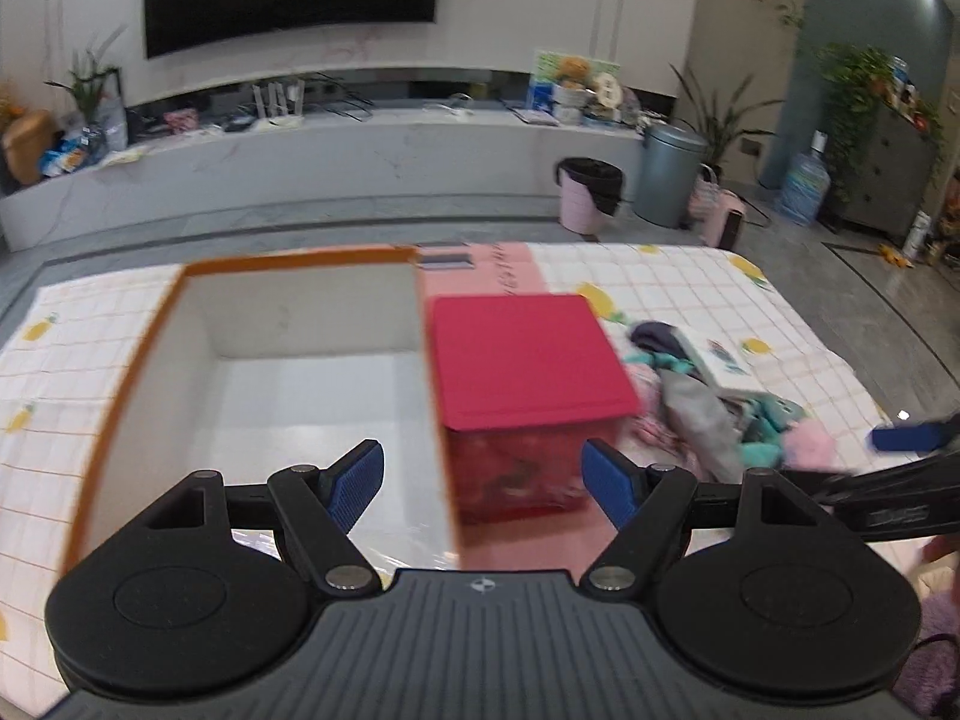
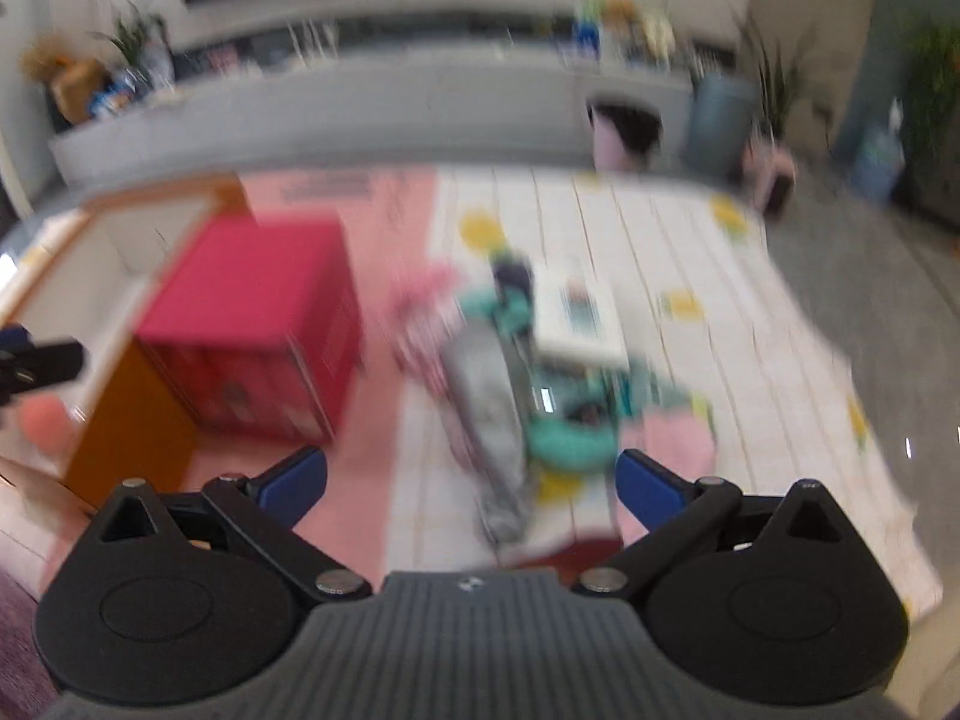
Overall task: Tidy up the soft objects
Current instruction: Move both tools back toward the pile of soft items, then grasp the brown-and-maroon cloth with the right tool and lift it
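On the checked lemon-print cloth (image 1: 690,282), a heap of soft garments (image 2: 510,396) lies just right of the red box (image 1: 528,360), which stands beside the open orange-rimmed box (image 1: 144,360). Left gripper (image 1: 483,483) hangs above both boxes, fingers spread wide, holding nothing; right gripper (image 2: 471,489), equally wide and empty, faces the blurred heap.

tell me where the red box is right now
In the left wrist view the red box sits mid-frame on the pink strip, right beside the open orange-rimmed box, with the pile of soft clothes to its right.
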### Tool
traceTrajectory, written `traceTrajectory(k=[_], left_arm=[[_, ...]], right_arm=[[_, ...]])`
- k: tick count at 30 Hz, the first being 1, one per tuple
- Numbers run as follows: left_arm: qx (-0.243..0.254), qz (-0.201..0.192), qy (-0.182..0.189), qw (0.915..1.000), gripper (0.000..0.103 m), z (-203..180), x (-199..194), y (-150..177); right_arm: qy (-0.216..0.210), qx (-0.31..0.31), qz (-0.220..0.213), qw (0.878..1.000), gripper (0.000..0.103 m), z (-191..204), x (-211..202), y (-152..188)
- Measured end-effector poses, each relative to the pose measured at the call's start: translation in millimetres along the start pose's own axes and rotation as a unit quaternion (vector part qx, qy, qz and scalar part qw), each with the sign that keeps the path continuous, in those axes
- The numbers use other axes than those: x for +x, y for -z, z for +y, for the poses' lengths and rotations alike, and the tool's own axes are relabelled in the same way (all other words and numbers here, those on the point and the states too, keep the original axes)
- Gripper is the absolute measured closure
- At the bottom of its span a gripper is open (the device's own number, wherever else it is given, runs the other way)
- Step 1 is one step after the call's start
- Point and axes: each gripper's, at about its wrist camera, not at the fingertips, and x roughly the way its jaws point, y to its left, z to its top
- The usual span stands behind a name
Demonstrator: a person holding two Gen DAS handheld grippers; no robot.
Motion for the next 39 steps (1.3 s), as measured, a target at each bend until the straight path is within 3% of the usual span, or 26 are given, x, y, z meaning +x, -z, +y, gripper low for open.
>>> traceTrajectory(k=[3,6,10,16,19,24,27,29,30,32,33,37,39], left_arm=[[0.007,0.015,0.021,0.9996,0.015,-13.0,7.6,4.9],[0.017,0.026,0.022,0.9993,0.015,-25.2,13.6,10.6],[0.028,0.036,0.028,0.9986,0.015,-35.1,16.2,20.5],[0.04,0.051,0.031,0.9974,0.016,-45.0,17.9,30.3],[0.057,0.041,0.03,0.9971,0.016,-49.1,10.6,32.9],[0.069,0.032,0.027,0.9967,0.016,-53.5,2.5,33.3],[0.08,0.027,0.028,0.996,0.016,-54.3,-0.4,35.6],[0.086,0.026,0.021,0.9957,0.016,-53.8,-1.6,36.7],[0.086,0.026,0.019,0.9958,0.016,-53.4,-1.9,36.6],[0.08,0.029,0.027,0.996,0.016,-51.1,-4.3,34.7],[0.076,0.029,0.033,0.9961,0.016,-50.4,-6.3,33.6],[0.092,0.012,0.034,0.9951,0.016,-58.4,-15.6,32.4],[0.107,0.005,0.027,0.9939,0.016,-65.8,-17.8,34.9]], right_arm=[[0.009,0.017,0.066,0.998,0.003,-17.2,28.0,16.3],[0.029,0.066,0.141,0.987,0.003,-32.3,61.6,33.3],[0.07,0.12,0.191,0.972,0.003,-51.0,94.7,55.3],[0.059,0.208,0.216,0.952,0.002,-70.0,111.5,68.4],[0.054,0.218,0.245,0.943,0.002,-68.0,123.0,74.0],[0.097,0.192,0.24,0.947,0.002,-56.7,131.0,73.7],[0.109,0.165,0.244,0.949,0.022,-47.2,131.4,74.6],[0.105,0.163,0.229,0.954,0.05,-44.4,124.6,73.2],[0.101,0.163,0.217,0.957,0.057,-47.7,122.7,72.2],[0.096,0.162,0.198,0.962,0.091,-45.8,112.8,70.9],[0.087,0.165,0.189,0.964,0.097,-45.9,109.6,71.3],[0.072,0.186,0.175,0.964,0.101,-51.5,107.0,70.7],[0.042,0.198,0.161,0.966,0.102,-54.3,102.0,69.8]])
